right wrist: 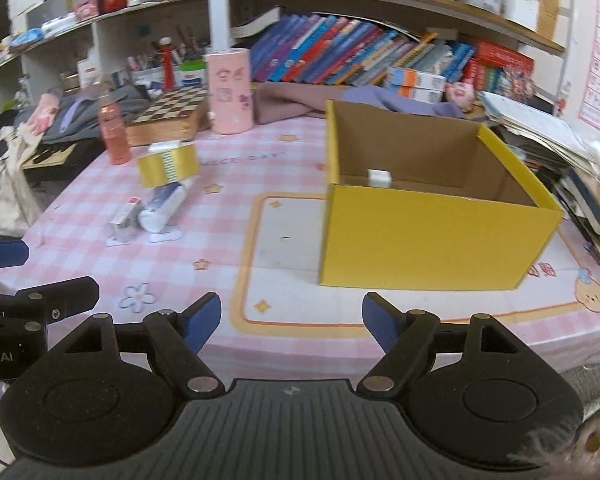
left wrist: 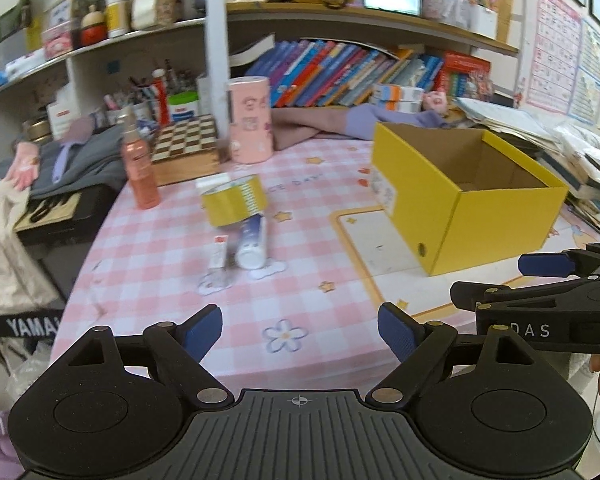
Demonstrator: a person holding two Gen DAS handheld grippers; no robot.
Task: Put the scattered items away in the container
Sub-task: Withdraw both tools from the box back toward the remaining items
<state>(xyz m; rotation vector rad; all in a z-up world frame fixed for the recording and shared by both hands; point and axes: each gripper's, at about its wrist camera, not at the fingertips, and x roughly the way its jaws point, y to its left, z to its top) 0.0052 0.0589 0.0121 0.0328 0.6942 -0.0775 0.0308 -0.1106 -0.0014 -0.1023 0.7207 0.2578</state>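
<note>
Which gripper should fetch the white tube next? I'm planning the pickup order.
Probably the left gripper: it is open, and the white tube lies nearly straight ahead of it. The right gripper, also open, faces the yellow box, with the tube off to its left.

tube point(left wrist: 251, 246) left of box point(left wrist: 496, 224)

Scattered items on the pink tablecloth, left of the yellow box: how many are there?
4: an orange bottle standing near the chessboard, a yellow carton, a white-and-blue tube lying just in front of it, and a small tube beside that. More may be hidden.
</note>
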